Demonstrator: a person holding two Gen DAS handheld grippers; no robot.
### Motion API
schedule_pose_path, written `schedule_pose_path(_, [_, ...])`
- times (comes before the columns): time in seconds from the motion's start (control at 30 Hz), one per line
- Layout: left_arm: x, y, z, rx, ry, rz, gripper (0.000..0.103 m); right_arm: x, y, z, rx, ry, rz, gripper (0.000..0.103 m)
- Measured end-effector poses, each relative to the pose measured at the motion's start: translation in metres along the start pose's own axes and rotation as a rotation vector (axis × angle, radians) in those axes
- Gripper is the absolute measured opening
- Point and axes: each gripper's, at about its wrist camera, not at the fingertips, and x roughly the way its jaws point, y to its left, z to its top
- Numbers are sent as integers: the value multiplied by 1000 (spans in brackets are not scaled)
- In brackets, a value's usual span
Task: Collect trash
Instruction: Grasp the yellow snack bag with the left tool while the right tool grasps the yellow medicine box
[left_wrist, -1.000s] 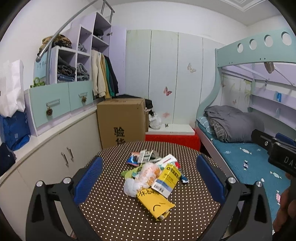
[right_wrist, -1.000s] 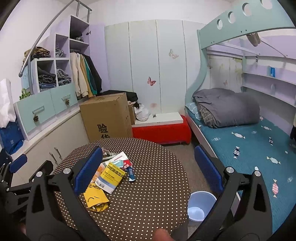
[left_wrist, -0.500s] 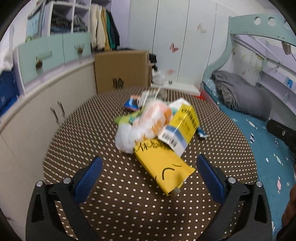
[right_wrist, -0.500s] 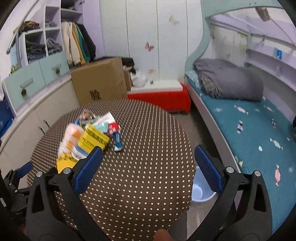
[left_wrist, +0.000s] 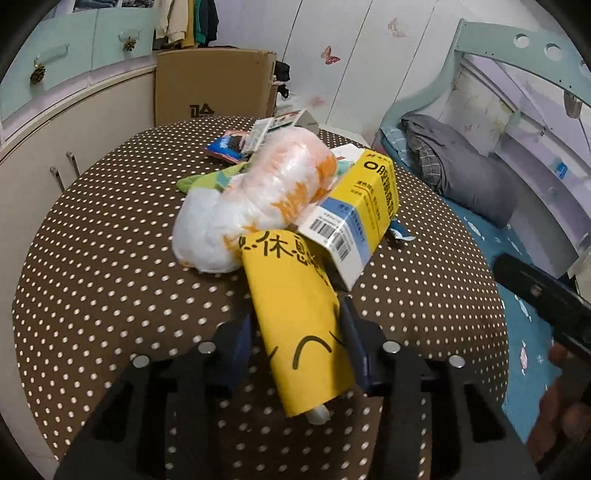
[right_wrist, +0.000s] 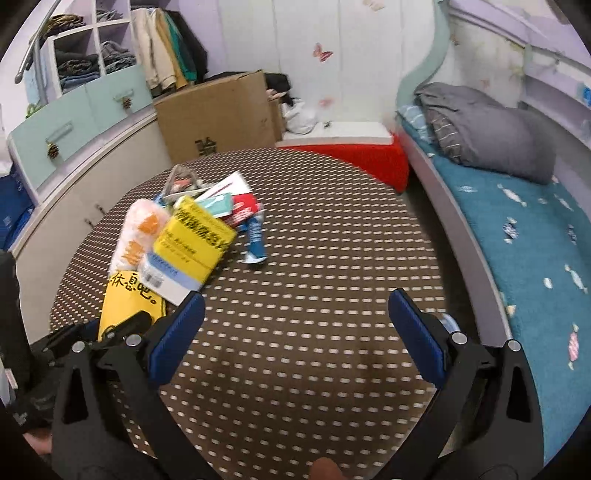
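We had the left hand-held gripper (left_wrist: 297, 347) closing around the yellow paper packet (left_wrist: 295, 317) at the near edge of the trash pile (left_wrist: 280, 206), which sat on the polka-dot worktop (left_wrist: 103, 266). Its jaws had just been drawing together, with the packet between them and the blue pads at or against its sides; we could not tell how firmly they pressed. The right hand-held gripper (right_wrist: 295, 332) hung over bare worktop with its jaws wide apart and nothing between them.

We judged the main risk to be the yellow medicine box (left_wrist: 354, 210), which leaned on the packet's far end. Lifting the packet could tip the box and nudge the white and orange plastic bag (left_wrist: 258, 199) beside it, scattering the pile. The packet looked thin and soft, so a light grip might let it slide out, while a hard one would only crumple it. A small white end (left_wrist: 319, 415) poked from its near edge and could drop out.
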Motion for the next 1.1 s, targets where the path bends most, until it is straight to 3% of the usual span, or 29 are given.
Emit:
schedule_pose_path(0.17, [-12,20,-7,-13,-14,6,43,30,28,8,21,52,175,97])
schedule_pose_path(0.37, [-27,39,-12,-27,-39,33,41,74,60,24,40,101,270,97])
schedule_pose_path(0.4, [-29,41,-12,-27,-40,34,41,79,63,25,44,116,272,95])
schedule_pose_path(0.47, [-33,43,-14,-23,-48,38,41,92,66,27,68,142,291,79])
schedule_pose_path(0.53, [-35,46,-15,-18,-54,40,40,96,64,26,97,153,333,73])
schedule_pose_path(0.8, [-43,31,-12,26,-86,20,35,66,43,21,116,98,423,61])
schedule_pose_path(0.87, [-47,24,-12,46,-98,20,35,58,34,20,128,87,438,20])
schedule_pose_path(0.97, [-49,16,-10,56,-103,16,35,55,21,19,140,95,431,22])
schedule_pose_path(1.0, [-48,13,-9,59,-103,17,35,56,16,17,129,110,400,28])
schedule_pose_path(1.03, [-48,12,-9,61,-102,17,36,59,14,16,137,127,398,46])
schedule_pose_path(1.1, [-47,9,-9,65,-100,19,36,59,8,12,151,140,398,66])
